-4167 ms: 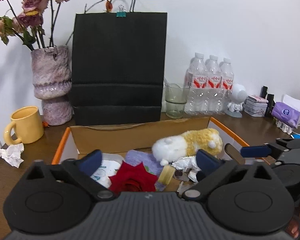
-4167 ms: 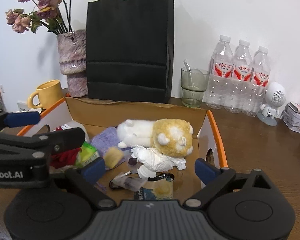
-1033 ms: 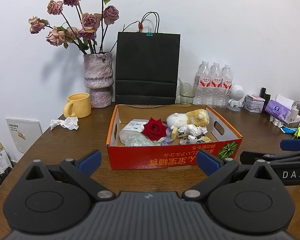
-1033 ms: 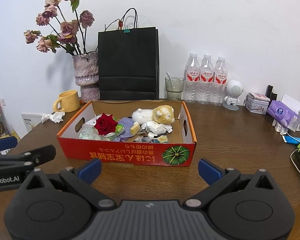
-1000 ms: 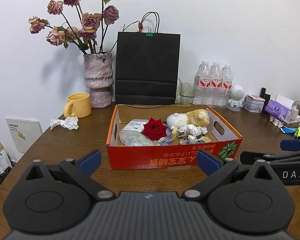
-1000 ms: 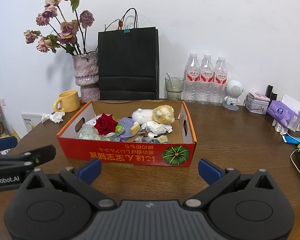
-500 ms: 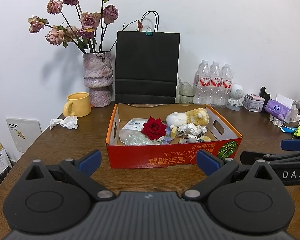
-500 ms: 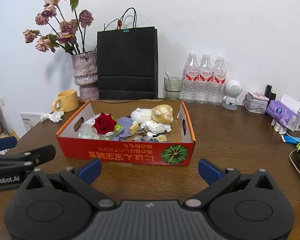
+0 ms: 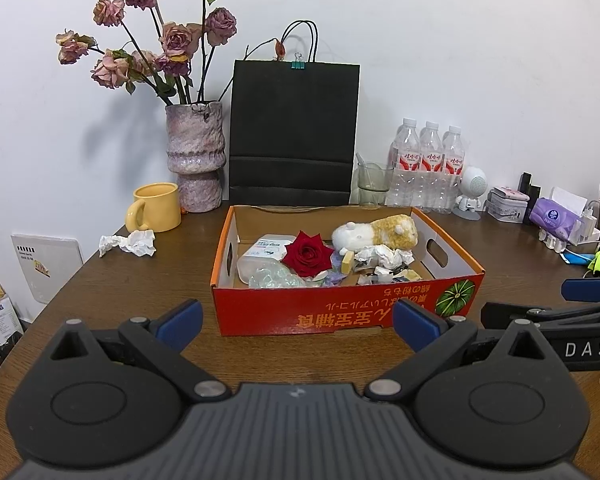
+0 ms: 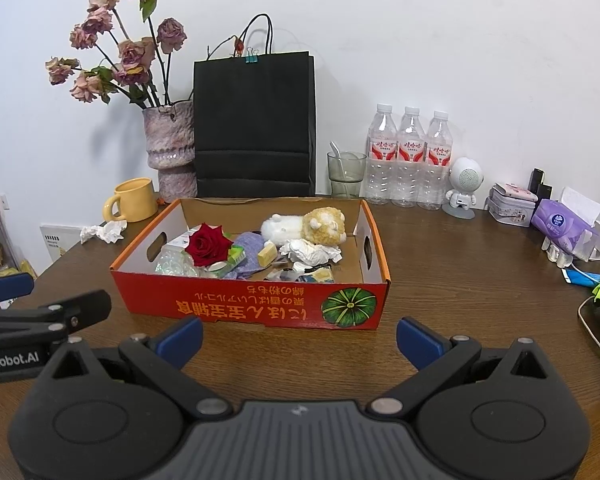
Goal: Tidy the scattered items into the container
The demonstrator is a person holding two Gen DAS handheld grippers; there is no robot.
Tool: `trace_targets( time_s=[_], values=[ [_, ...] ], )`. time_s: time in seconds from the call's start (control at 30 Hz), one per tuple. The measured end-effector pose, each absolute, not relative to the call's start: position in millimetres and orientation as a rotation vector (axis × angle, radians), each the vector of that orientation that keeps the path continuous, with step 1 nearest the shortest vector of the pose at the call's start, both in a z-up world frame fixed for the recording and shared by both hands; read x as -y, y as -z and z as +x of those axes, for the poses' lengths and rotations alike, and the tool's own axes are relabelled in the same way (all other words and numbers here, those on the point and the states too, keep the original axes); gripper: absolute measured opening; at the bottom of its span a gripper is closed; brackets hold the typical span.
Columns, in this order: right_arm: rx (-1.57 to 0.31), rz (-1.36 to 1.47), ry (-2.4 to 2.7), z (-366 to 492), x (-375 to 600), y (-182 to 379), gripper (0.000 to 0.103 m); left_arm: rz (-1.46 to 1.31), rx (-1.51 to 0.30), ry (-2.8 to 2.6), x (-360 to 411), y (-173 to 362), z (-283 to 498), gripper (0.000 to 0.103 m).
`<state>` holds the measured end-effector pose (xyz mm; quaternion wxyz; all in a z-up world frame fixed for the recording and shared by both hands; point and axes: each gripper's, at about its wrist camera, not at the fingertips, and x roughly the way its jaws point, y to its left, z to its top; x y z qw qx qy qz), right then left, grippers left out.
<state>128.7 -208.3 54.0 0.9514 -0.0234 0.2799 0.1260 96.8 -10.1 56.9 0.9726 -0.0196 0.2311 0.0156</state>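
A red cardboard box (image 9: 340, 312) (image 10: 260, 306) stands mid-table. It holds a red rose (image 9: 307, 254) (image 10: 208, 244), a white and yellow plush toy (image 9: 374, 232) (image 10: 304, 226), crumpled tissue (image 10: 312, 250), a clear plastic tub (image 9: 260, 260) and small bits. A crumpled tissue (image 9: 128, 243) (image 10: 102, 231) lies on the table left of the box. My left gripper (image 9: 296, 322) is open and empty, in front of the box. My right gripper (image 10: 298, 338) is open and empty, also in front of the box.
A yellow mug (image 9: 156, 208), a vase of dried roses (image 9: 194, 156), a black paper bag (image 9: 294, 132), a glass (image 9: 374, 182) and water bottles (image 9: 430, 168) line the wall. A small robot figure (image 10: 464, 184), tins and a tissue pack (image 10: 560, 226) stand at the right.
Both grippers have drawn back from over the box to well in front of it since 4.2 s ago. Over the last second almost nothing has moved.
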Motion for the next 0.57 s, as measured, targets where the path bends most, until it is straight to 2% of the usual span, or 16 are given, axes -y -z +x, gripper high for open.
trace_targets(
  time_s=[0.57],
  values=[
    [-0.573, -0.045, -0.252, 127.3, 210.5, -50.9, 0.103, -0.047, -0.444, -0.039, 12.7, -52.6, 96.1, 0.103]
  ],
)
